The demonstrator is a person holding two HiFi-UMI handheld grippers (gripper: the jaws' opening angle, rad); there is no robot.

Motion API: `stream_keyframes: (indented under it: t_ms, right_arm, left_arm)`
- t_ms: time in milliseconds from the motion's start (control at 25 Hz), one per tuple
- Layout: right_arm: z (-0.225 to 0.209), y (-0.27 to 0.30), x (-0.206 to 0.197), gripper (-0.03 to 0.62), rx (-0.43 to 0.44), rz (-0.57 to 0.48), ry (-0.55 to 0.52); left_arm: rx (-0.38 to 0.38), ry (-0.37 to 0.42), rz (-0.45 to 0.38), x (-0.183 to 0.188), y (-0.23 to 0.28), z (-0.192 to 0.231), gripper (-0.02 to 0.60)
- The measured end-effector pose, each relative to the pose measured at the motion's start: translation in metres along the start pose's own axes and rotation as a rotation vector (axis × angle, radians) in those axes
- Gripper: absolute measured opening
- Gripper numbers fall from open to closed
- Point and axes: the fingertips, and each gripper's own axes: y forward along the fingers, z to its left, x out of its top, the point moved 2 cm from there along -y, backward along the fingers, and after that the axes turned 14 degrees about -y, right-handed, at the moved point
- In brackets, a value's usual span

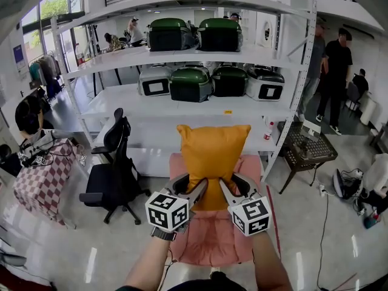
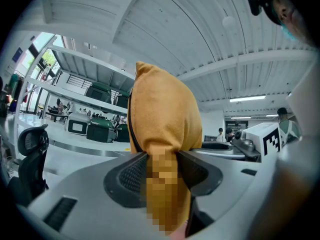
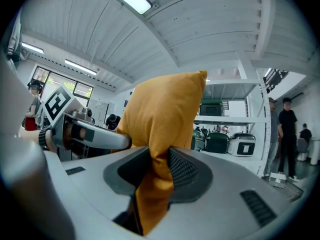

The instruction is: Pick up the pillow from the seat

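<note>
Mustard fabric pillow (image 1: pixel 213 153) over pink padded seat (image 1: pixel 209 244), pinched by my left gripper (image 1: pixel 195 187) and right gripper (image 1: pixel 232 187). Lift step, I judge; next, raise it clear.

Workshop hall: shelving (image 1: pixel 121 58), equipment cases (image 1: pixel 190 83)

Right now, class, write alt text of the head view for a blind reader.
An orange pillow is held upright by its lower edge, pinched in the left claw and right claw, over a pink seat. White shelves with green-topped cases stand behind.
</note>
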Motion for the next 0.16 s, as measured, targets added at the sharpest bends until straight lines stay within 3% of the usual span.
stream_keyframes:
  t_ms: [160]
  right_arm:
    - [-0.0005, 0.0023, -0.0013, 0.118, 0.001, 0.000, -0.002]
  left_arm:
    - [0.000, 0.001, -0.001, 0.0002, 0.0017, 0.0020, 0.190]
